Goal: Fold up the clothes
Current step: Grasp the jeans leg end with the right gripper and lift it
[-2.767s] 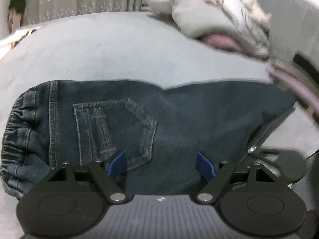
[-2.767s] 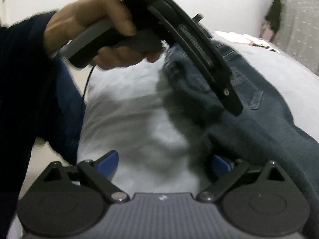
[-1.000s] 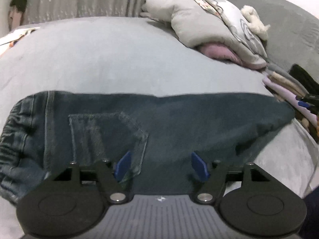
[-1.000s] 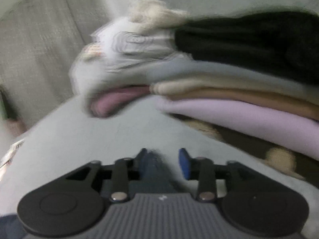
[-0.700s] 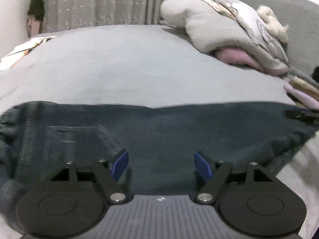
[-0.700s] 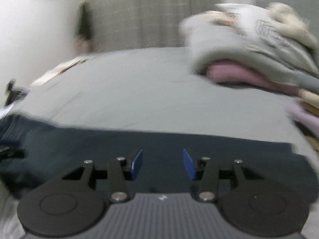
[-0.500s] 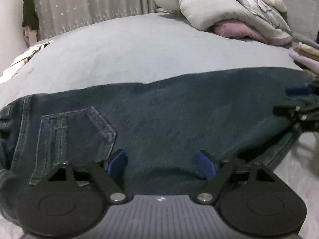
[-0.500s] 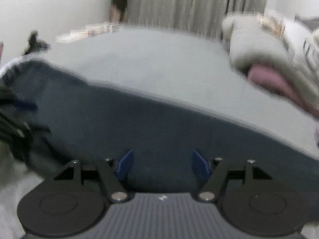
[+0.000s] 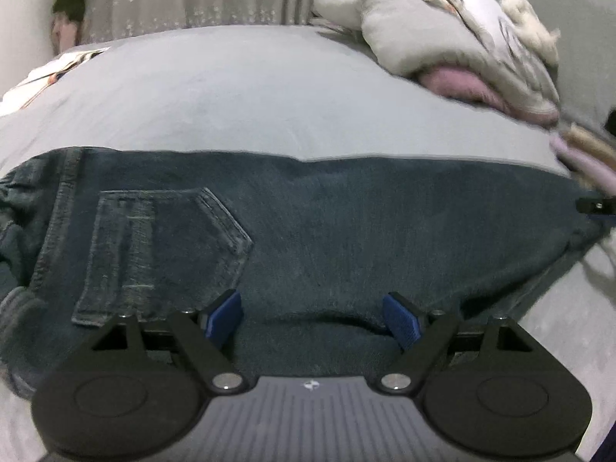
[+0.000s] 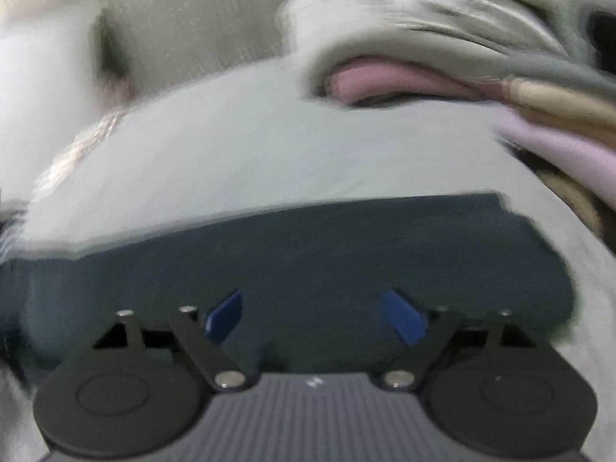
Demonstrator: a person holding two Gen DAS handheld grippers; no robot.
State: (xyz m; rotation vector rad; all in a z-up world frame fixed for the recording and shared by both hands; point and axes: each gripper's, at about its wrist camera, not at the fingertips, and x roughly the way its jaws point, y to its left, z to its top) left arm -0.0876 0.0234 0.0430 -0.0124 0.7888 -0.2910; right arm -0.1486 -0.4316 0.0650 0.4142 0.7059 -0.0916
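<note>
Left wrist view: the jeans [image 9: 346, 231] lie flat across the near bed [image 9: 231, 96], pocket left. Both the left gripper [image 9: 312, 317] and right gripper [image 10: 313, 313], jaws apart, have dropped back over the near edge after smoothing, so a fold looks ready. Stacked clothes [image 10: 539, 115] crowd the far right.

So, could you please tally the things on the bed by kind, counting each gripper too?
Jeans: 1
Piles of clothes: 1, the garments in it too blurred to count
Grippers: 2, the left gripper and the right gripper, both open over the jeans
Papers: 1 cluster at the bed's far edge
Total: 5
</note>
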